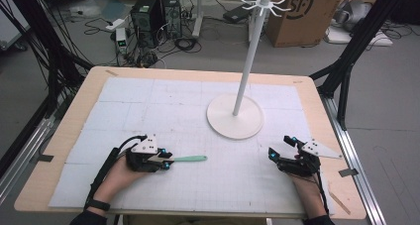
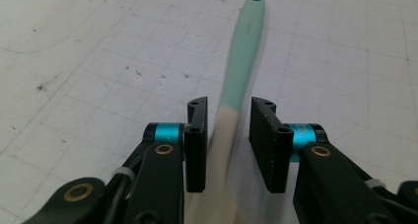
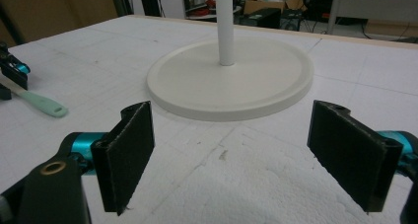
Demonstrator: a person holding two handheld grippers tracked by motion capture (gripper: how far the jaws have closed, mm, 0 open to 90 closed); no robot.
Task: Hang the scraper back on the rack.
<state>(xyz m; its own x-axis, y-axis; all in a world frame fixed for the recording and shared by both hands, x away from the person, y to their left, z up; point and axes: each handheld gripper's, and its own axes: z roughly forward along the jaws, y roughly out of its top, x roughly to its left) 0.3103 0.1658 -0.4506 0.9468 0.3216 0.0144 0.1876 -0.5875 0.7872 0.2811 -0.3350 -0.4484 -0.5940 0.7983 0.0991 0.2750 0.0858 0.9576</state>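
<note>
- My left gripper [image 2: 227, 137] straddles the mint spatula [image 2: 235, 81], jaws not yet pinching.
- I'd clamp squarely before lifting.
- My right gripper [image 3: 246, 157] rests spread wide.

Utensil [image 1: 188, 158] flat on mat [image 1: 148, 106], front-left area, handle end toward table centre. Left gripper [image 1: 166, 161] at its near end, utensil betw. jaws. Stand [image 1: 235, 117] behind, centre-right of mat. Right gripper [image 1: 280, 148] front-right, well apart from utensil, nr stand base.
</note>
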